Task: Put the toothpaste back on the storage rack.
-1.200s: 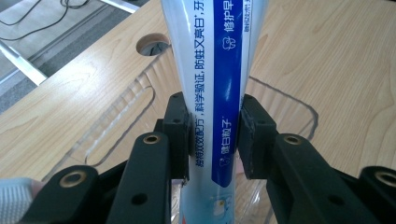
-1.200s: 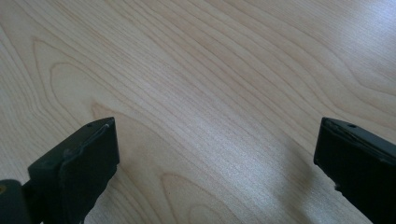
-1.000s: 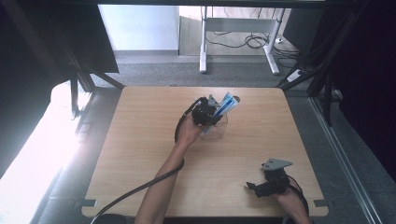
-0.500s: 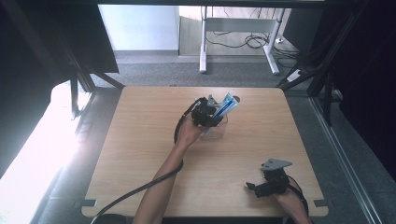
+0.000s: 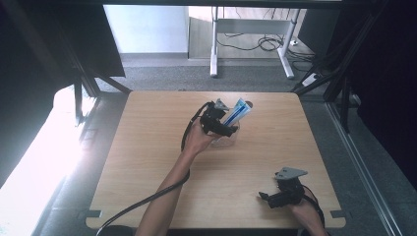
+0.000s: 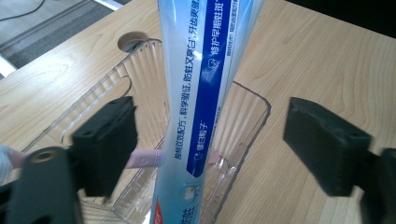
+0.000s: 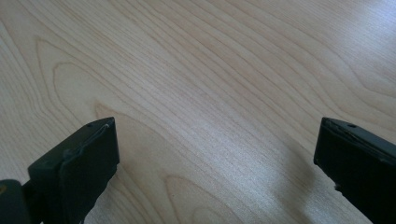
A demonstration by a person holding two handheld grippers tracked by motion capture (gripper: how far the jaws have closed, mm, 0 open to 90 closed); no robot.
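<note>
Left gripper view: toothpaste tube [image 6: 205, 93] freed, leaning in the clear ribbed container [image 6: 243, 121].
Left gripper [image 6: 210, 149] has just been spreading, tube untouched between; right gripper [image 7: 215, 158] waits spread above bare table [image 7: 196, 70].

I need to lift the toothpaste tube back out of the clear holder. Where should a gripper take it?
Grip the toothpaste tube on its flat upper body above the clear holder rim, coming from above, jaws across its width. It leans upright, its lower end boxed in by the walls.

The right hand-held gripper [image 7: 217, 163] has its two black jaws standing wide apart, with nothing between them. Beyond them lies the pale wood-grain table [image 7: 210, 79], faintly shadowed near the right jaw.
</note>
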